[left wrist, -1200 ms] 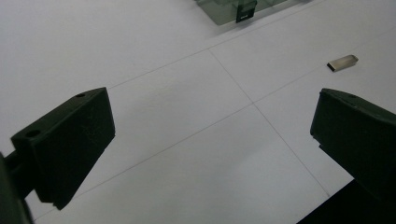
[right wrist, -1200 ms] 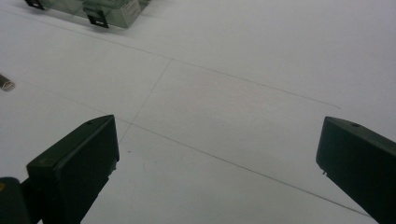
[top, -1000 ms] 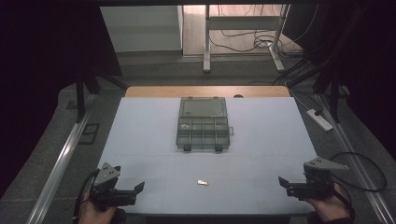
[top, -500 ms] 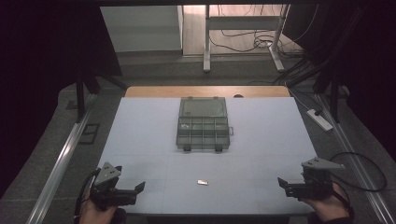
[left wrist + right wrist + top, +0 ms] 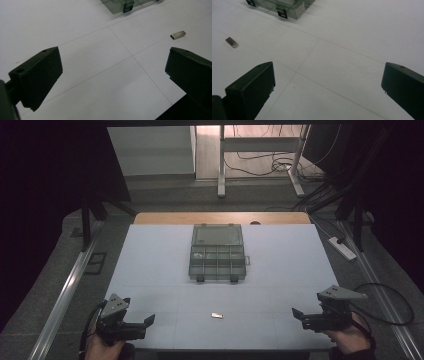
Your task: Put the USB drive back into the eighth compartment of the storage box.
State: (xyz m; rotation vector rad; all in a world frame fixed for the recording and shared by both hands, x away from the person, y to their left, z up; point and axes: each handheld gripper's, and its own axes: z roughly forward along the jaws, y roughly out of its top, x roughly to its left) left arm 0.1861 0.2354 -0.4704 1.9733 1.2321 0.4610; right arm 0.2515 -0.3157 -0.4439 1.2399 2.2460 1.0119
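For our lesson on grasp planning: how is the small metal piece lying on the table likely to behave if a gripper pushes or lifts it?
The small metal piece looks flat-sided, so it would probably slide rather than roll. Its smooth, shiny surface suggests it may slip between jaws. It lies low on the white table, so pinching it could be fiddly.

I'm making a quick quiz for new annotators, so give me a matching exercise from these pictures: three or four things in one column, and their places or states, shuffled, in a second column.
Things:
1. compartment box
2. small metal piece
3. left gripper
4. right gripper

Places or states:
A. held open at the table's near right corner
B. lies alone on the white table, between the box and the near edge
C. sits at the middle of the table's far half
D. held open at the table's near left corner

Pairs: 1-C, 2-B, 3-D, 4-A
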